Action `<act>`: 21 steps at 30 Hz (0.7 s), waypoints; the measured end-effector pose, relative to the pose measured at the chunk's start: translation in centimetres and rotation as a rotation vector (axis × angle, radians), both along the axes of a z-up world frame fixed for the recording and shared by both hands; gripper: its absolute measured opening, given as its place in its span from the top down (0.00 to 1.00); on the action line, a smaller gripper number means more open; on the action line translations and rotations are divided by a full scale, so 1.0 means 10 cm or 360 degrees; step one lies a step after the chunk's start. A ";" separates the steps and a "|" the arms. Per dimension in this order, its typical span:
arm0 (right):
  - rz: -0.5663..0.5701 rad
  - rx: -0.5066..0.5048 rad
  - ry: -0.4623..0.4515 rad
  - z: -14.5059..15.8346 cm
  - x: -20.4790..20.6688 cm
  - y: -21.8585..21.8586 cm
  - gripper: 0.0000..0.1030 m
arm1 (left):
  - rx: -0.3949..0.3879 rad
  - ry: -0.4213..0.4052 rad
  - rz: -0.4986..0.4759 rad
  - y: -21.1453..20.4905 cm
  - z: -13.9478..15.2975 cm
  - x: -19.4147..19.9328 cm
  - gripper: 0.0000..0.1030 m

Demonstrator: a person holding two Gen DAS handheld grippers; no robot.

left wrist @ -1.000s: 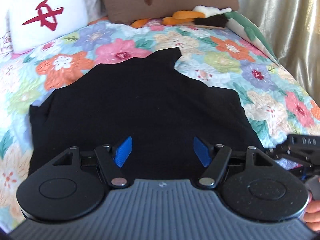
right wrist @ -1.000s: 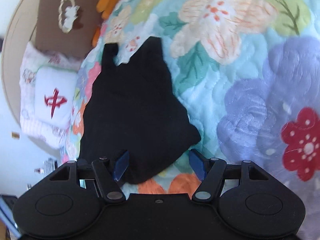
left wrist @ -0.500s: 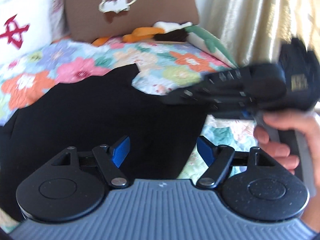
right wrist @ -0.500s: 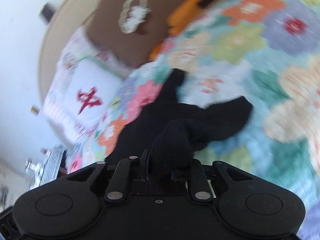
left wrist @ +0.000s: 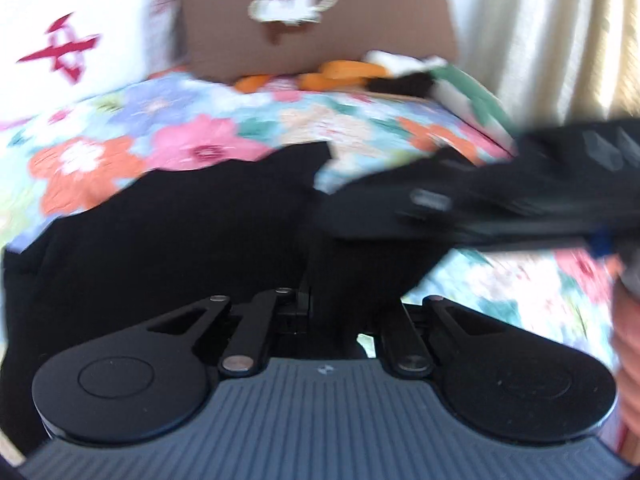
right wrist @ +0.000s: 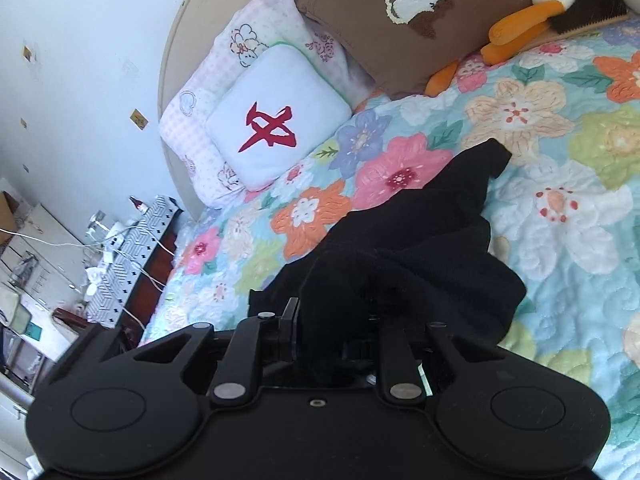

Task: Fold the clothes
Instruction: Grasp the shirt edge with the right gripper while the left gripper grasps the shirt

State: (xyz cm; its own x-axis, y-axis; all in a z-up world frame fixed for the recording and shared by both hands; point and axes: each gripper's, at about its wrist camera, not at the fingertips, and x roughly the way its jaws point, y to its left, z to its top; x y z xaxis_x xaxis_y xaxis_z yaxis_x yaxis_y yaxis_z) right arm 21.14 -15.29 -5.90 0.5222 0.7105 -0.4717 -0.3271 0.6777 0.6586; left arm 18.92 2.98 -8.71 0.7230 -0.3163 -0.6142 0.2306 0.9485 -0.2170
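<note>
**Sunlit bedroom with a floral bed**

A bed point(right wrist: 560, 200) is covered by a flowered quilt. At its curved cream headboard point(right wrist: 172, 60), pillows are propped. Left of the bed, a cluttered side table point(right wrist: 120, 264) is seen against a pale wall point(right wrist: 80, 40). Right of the bed, a cream curtain point(left wrist: 560, 40) is lit by daylight.

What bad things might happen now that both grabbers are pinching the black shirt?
1. The left gripper and right gripper each pinch a thick bunch of the black garment. They might hold several layers, so the fold could come out lumpy.
2. In the left wrist view the right gripper crosses close above the left one. They might bump.
3. Most of the garment lies on the floral quilt. Pulling might drag and wrinkle it.
</note>
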 end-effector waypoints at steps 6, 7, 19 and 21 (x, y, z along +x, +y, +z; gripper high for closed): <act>-0.0249 0.0240 0.0150 -0.08 -0.03 -0.21 0.61 | -0.0102 0.0061 0.0507 0.69 0.14 -0.02 0.91; -0.0278 0.0215 0.0140 -0.07 -0.02 -0.19 0.59 | -0.0136 0.0137 0.0643 0.86 0.11 -0.04 0.91; -0.0284 0.0057 0.0329 -0.45 0.05 0.26 0.51 | -0.0387 0.0534 0.0973 1.49 -0.25 -0.15 0.88; -0.0260 0.0053 0.0331 -0.46 0.05 0.39 0.50 | -0.0378 0.0512 0.0972 1.54 -0.23 -0.15 0.87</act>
State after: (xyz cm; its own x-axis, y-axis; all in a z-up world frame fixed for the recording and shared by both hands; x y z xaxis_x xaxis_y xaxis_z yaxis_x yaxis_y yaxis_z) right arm 21.61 -11.40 -10.48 0.5256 0.6419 -0.5584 -0.0706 0.6870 0.7232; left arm 17.38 18.36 -10.98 0.6083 -0.0656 -0.7910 -0.4344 0.8066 -0.4009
